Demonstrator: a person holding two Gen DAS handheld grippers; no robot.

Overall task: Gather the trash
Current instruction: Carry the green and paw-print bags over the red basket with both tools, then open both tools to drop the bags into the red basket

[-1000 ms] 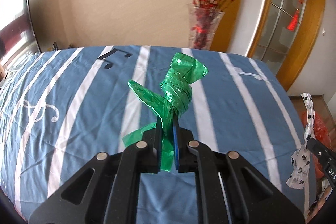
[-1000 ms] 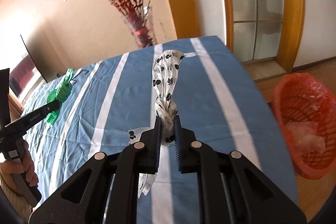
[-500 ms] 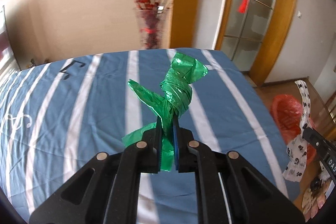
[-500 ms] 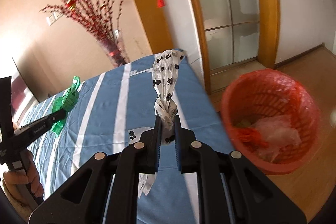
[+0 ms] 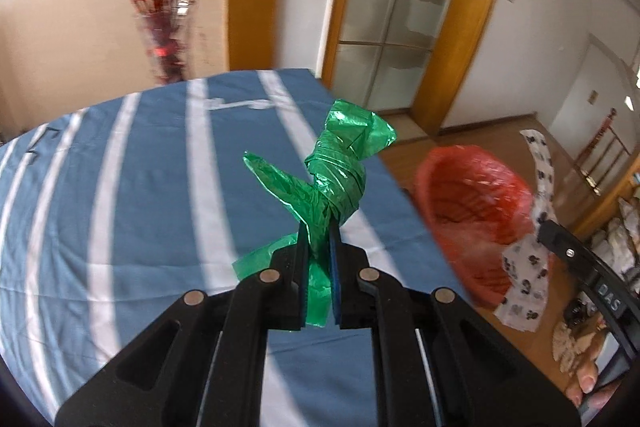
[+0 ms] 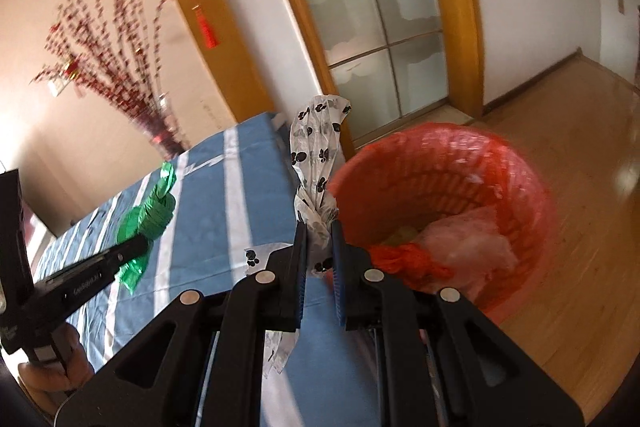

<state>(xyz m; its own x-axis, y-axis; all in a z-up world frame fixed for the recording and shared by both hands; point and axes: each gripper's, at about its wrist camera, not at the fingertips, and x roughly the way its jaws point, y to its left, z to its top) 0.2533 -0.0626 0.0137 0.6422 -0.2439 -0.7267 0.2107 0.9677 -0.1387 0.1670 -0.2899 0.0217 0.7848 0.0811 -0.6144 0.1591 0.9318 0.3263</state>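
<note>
Left claw (image 5: 319,247): we see it clamped on a twisted green plastic bag (image 5: 336,179), which sticks up ahead of the pads.
Right claw (image 6: 319,243): clamped on a knotted white bag with black paw prints (image 6: 318,163); we see one tail hanging below the pads.
Surface below: we note a blue cloth with white stripes (image 5: 140,187), under the green bag.
Red basket (image 6: 440,195): lined with red plastic, standing on the wood floor (image 6: 592,187) just beside the cloth's edge, right of the paw-print bag; we see crumpled clear plastic inside.
Background: vase of red branches (image 6: 160,131), blurred.
</note>
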